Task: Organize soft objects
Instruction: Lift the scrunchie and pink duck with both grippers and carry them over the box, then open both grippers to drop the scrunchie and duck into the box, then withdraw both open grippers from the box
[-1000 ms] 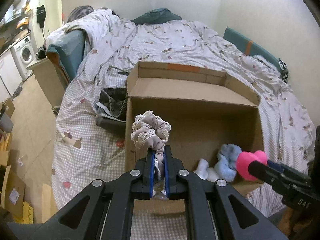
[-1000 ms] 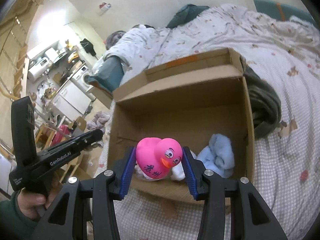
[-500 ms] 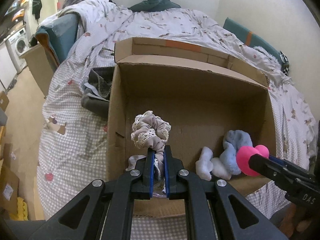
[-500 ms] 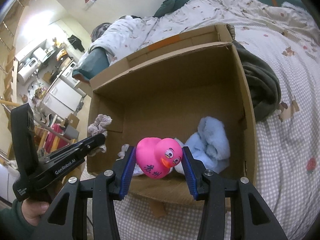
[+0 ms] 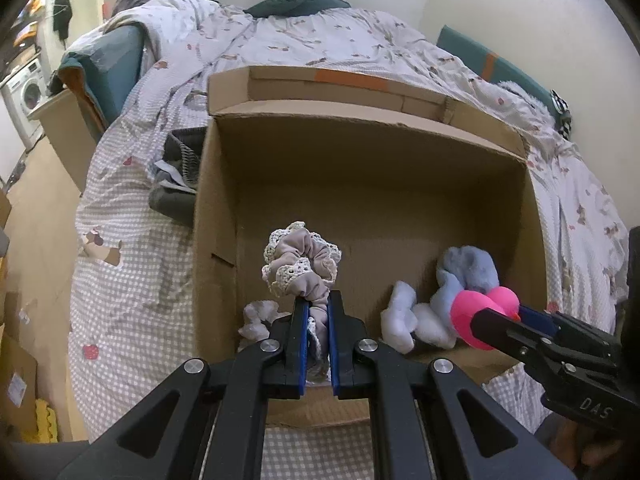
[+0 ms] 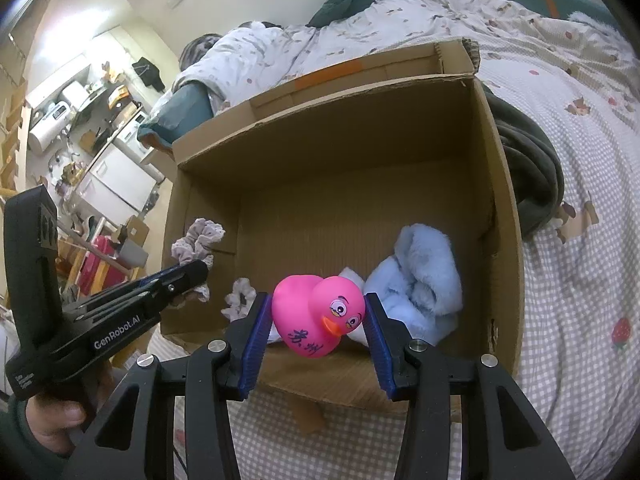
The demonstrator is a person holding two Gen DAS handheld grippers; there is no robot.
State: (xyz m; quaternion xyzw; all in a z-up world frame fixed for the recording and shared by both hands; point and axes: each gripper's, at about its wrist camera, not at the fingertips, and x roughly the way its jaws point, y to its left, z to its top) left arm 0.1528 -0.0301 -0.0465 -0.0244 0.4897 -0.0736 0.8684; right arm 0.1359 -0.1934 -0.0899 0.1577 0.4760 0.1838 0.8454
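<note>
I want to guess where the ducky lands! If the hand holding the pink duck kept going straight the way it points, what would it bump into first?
Probably the cardboard box: the right gripper, shut on the pink duck, aims down into it, likely meeting the box floor near the blue fluffy toy. Depth is hard to judge.

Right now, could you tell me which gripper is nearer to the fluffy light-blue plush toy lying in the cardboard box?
Right. The right gripper, clamping the pink rubber duck, sits just beside the fluffy light-blue plush toy. The left gripper, pinching the beige lace-trimmed scrunchie, is over the box's other side.
</note>
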